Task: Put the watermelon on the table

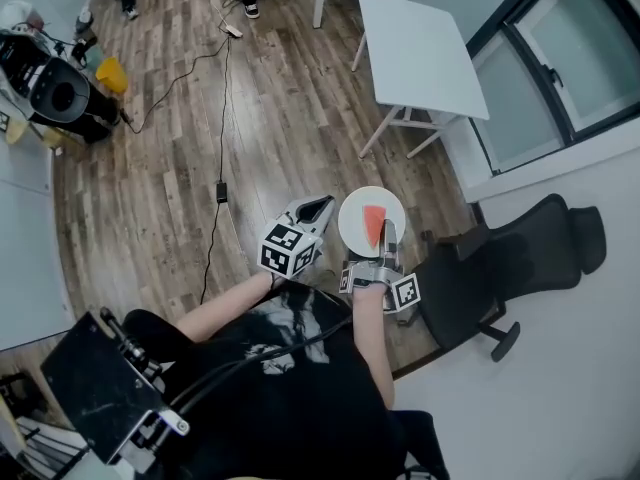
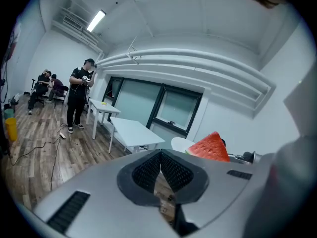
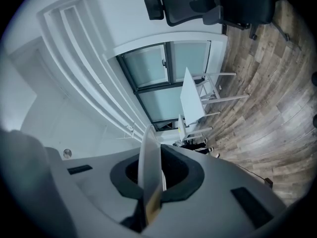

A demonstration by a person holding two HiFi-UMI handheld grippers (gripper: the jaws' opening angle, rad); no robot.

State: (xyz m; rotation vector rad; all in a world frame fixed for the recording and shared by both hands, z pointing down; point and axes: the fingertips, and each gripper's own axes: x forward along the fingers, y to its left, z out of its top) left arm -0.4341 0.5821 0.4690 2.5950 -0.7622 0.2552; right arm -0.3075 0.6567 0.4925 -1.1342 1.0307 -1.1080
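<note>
Risk: watermelon (image 1: 374,225) slides off plate (image 1: 352,218).
My right gripper (image 1: 389,240) pinches only the plate's rim; left gripper (image 1: 320,208) pressed together, empty. Tilt dumps it.

No legible words or numbers, only black-and-white square patterns on left cube (image 1: 290,249) and right cube (image 1: 404,292), shirt print (image 1: 288,313) unreadable

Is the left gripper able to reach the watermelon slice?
Probably yes: the watermelon slice sits uncovered on the plate beside the left gripper, nothing between them, though its jaws are shut.
</note>
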